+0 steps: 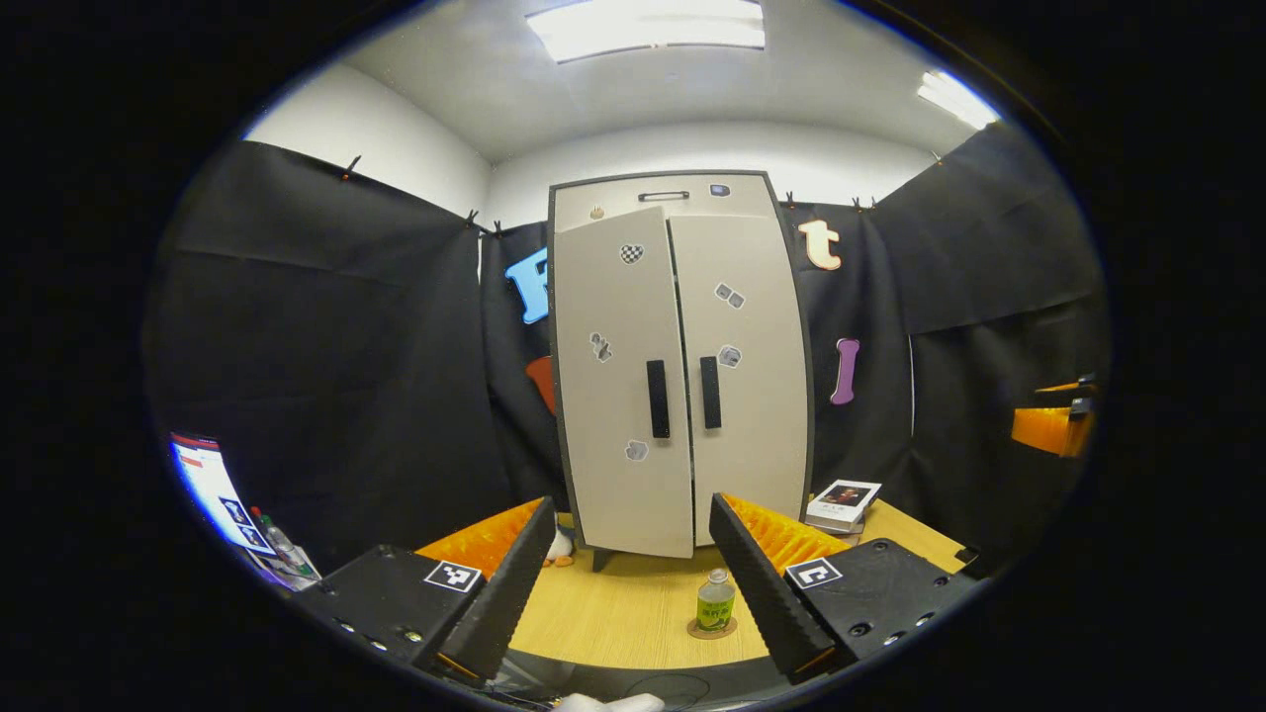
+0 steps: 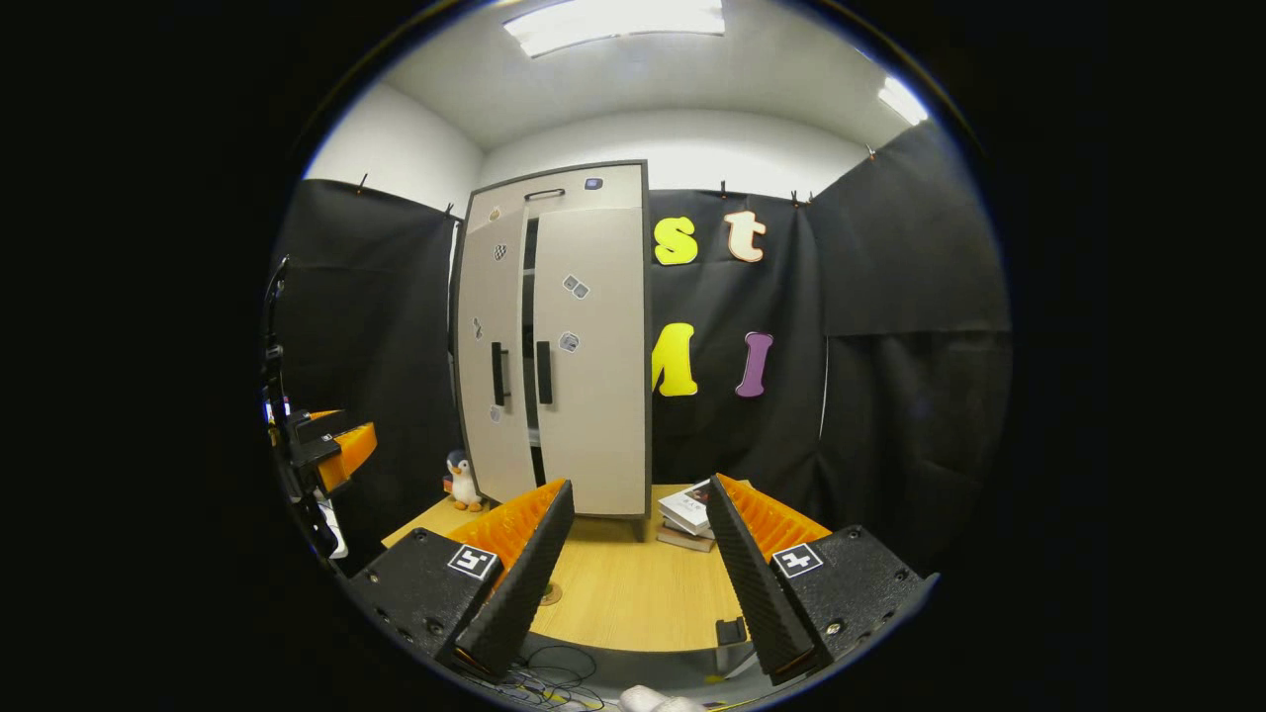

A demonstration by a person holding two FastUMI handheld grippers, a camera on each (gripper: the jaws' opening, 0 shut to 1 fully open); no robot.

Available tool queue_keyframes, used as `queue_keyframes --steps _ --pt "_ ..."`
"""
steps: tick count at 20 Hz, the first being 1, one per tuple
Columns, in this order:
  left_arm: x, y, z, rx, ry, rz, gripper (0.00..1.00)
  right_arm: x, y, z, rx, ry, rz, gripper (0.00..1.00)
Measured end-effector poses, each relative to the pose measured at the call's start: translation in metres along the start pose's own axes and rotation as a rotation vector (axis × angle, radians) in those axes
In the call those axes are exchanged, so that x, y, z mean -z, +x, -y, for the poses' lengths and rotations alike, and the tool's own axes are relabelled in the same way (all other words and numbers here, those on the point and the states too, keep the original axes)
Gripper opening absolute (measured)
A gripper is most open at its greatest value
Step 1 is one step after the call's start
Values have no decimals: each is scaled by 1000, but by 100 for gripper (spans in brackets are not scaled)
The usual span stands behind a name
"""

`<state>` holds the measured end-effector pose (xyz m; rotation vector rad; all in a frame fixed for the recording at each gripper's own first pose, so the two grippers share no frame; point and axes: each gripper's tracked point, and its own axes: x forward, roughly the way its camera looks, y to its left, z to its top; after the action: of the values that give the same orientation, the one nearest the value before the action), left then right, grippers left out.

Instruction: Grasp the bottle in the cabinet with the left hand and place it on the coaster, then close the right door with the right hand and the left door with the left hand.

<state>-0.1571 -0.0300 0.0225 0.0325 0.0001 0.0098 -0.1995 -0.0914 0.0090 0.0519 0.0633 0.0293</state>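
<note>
Bottle [image 1: 715, 600] is out of the cabinet [image 1: 680, 361] and stands upright on the coaster [image 1: 712, 629] near the front edge of the table [image 1: 613, 613]. So step 1 looks done.

Right door [image 1: 744, 371] looks flush with the cabinet front in both views; I'd call step 2 done too.

Left door [image 1: 623, 381] is the open item. In the right gripper view a dark gap runs between the 2 doors and the left one angles out. It is nearly shut, not latched.

Left gripper [image 1: 628, 593]: jaws wide, holding nothing, back from the cabinet, lined up roughly with the 2 handles. Right gripper [image 2: 641, 574]: jaws wide too, empty, off toward the cabinet's right side.

Remaining, by my read: 1 push on the left door with the left gripper.

Side items well away from the doors: books [image 1: 841, 504] and penguin toy [image 2: 460, 482].
</note>
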Motion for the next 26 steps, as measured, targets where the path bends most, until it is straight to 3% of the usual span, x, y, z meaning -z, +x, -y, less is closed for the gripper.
queue_keyframes --steps 8,26 --pt "-1 5 6 36 4 -1 96 -8 -9 -1 27 7 13 83" --pt "3 42 -26 54 -10 10 96 -20 25 -40 50 -28 18 83"
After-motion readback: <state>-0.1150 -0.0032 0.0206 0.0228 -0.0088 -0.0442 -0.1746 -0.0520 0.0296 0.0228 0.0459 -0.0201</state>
